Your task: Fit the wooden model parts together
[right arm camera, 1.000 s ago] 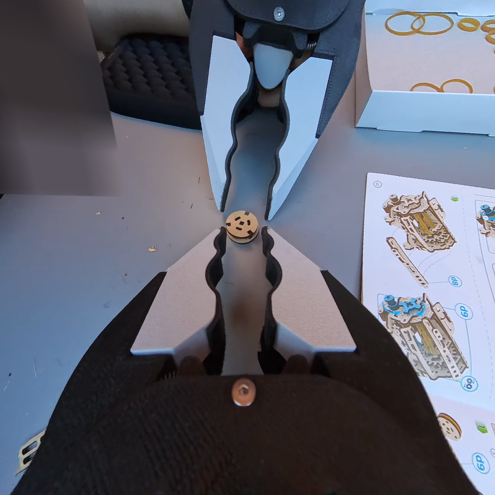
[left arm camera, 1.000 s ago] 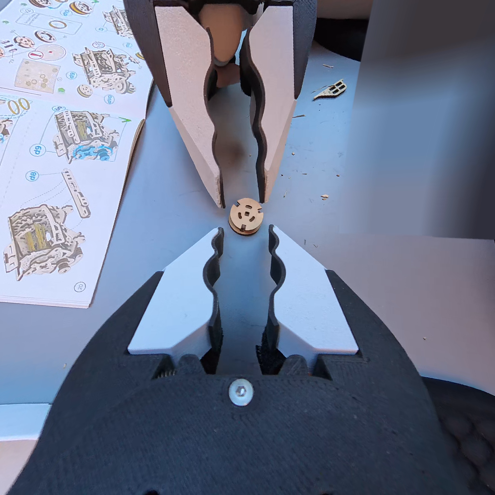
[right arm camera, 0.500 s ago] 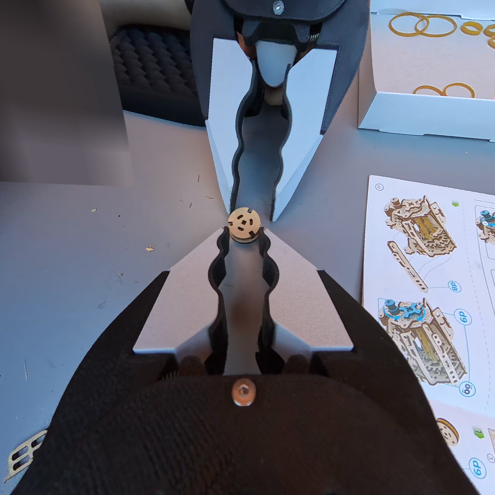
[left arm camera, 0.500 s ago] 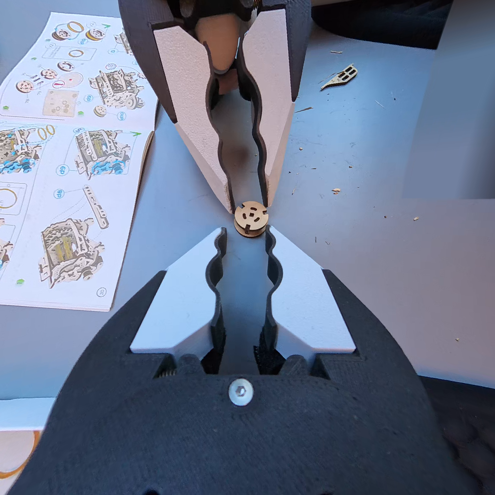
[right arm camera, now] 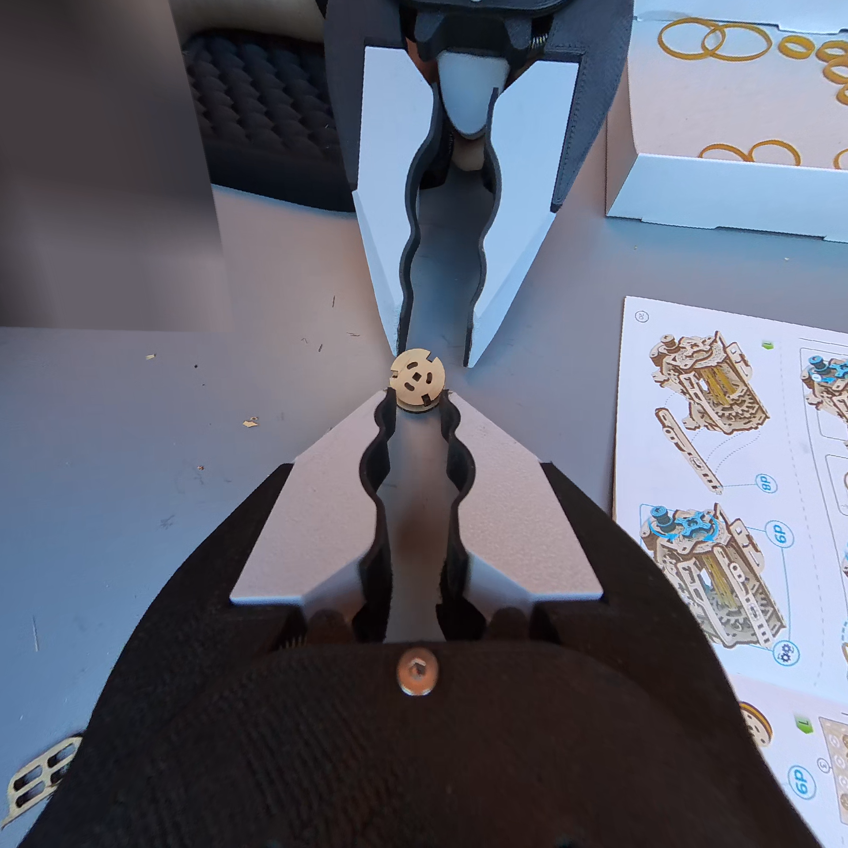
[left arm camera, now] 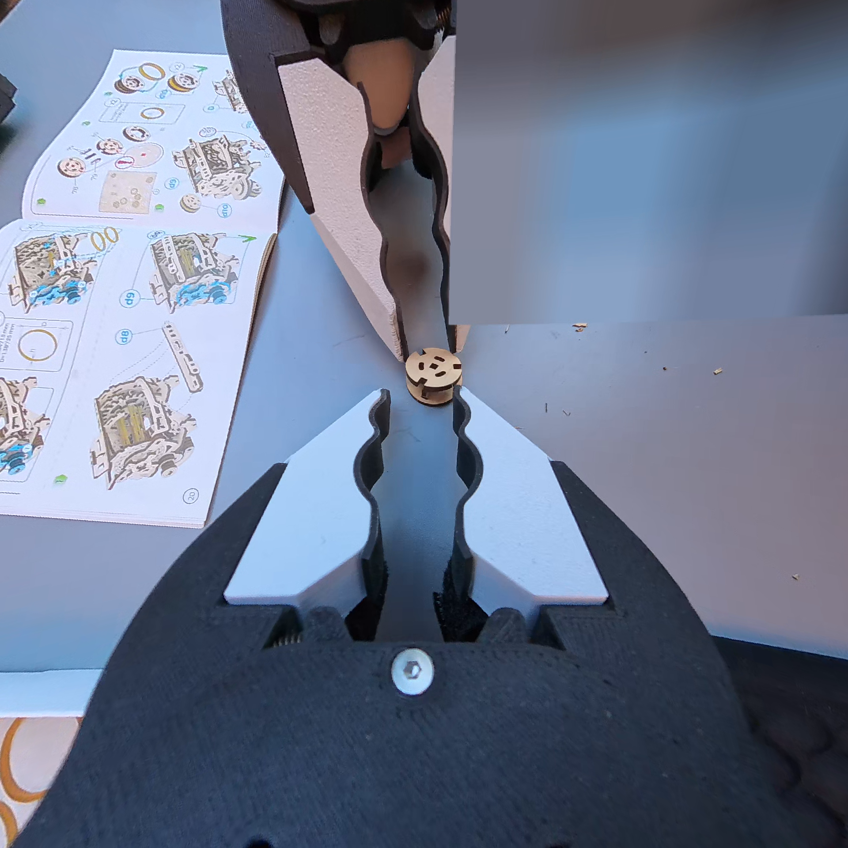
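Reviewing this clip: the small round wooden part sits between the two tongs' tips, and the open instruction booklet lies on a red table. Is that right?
Not quite: the table is grey, not red, as the left wrist view shows. The rest stands: the small round wooden part sits between the tips of the left tongs and the right tongs, and the open instruction booklet lies on it.

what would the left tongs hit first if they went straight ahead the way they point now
The small round wooden part, which sits just past the left tongs, slightly right of centre, and seems held at the tips of the right tongs. Right behind it come the right tongs' fingers. Depth is hard to judge.
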### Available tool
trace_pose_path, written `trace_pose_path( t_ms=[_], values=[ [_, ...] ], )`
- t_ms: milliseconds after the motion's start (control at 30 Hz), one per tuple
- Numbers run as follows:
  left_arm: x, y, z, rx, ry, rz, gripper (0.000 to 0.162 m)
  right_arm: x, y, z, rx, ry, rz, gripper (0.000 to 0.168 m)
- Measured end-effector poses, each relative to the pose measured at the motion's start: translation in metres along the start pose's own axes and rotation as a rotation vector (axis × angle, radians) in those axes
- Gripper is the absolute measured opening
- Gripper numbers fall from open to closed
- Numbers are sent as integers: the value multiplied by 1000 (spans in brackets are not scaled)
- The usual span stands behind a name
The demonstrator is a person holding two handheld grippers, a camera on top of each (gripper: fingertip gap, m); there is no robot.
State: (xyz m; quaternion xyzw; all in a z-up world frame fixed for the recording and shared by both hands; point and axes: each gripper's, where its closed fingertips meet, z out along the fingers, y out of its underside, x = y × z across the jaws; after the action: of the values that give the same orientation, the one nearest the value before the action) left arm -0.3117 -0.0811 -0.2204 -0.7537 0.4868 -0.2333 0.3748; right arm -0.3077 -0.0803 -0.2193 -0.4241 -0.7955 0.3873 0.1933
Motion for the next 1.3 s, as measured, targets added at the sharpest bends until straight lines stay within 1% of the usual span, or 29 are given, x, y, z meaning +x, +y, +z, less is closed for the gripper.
trace_pose_path(
  t_ms=[200,367,533,833,1000,1133,1200,1300],
  values=[
    [-3,7,-2,-36,-30,16,29,2,1,-1,-3,19,-17,18],
    [-2,-7,-8,35,-23,-3,31,2,-4,-4,28,18,-26,26],
    [1,-6,-2,26,-9,-4,31,2,-6,-3,48,-3,-5,30],
    [1,-5,-3,29,15,-38,25,1,-1,4,13,-24,-11,29],
    [2,3,2,-23,13,-14,21,0,-4,4,23,-29,-15,22],
    [2,1,2,-14,6,-5,21,1,-3,4,13,-17,-24,23],
    [1,0,1,-4,-1,-5,21,2,-1,5,3,-5,-35,28],
    [0,0,1,-5,-14,6,21,2,-1,4,1,3,-55,28]
  ],
)
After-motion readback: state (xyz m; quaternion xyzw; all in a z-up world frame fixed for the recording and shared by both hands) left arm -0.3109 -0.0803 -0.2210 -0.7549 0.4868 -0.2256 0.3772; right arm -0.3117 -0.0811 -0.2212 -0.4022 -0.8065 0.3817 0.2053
